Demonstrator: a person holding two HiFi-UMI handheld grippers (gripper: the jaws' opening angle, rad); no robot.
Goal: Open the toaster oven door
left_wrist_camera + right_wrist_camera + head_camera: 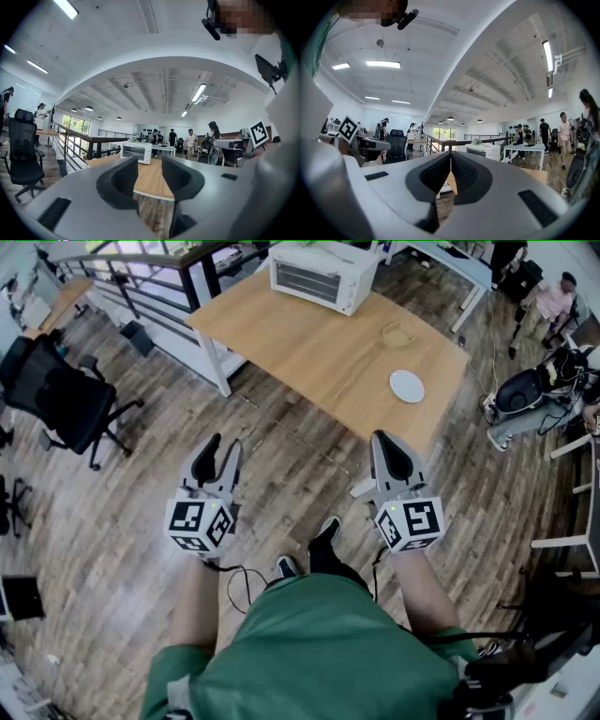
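Wooden table [328, 352] sits at twelve o'clock, the toaster oven [319, 276], closed, at its far edge. Approach step: left gripper [222, 448], jaws apart and empty, and right gripper [386, 439], jaws together, must travel forward to reach it.

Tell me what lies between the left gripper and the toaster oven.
In the head view, only wood floor and then bare table separate the left gripper from the toaster oven.

Brightly lit by long white ceiling strip lamps [199, 92] above the pale wooden table [328, 352]. Strongly fisheye-bent, black at corners.
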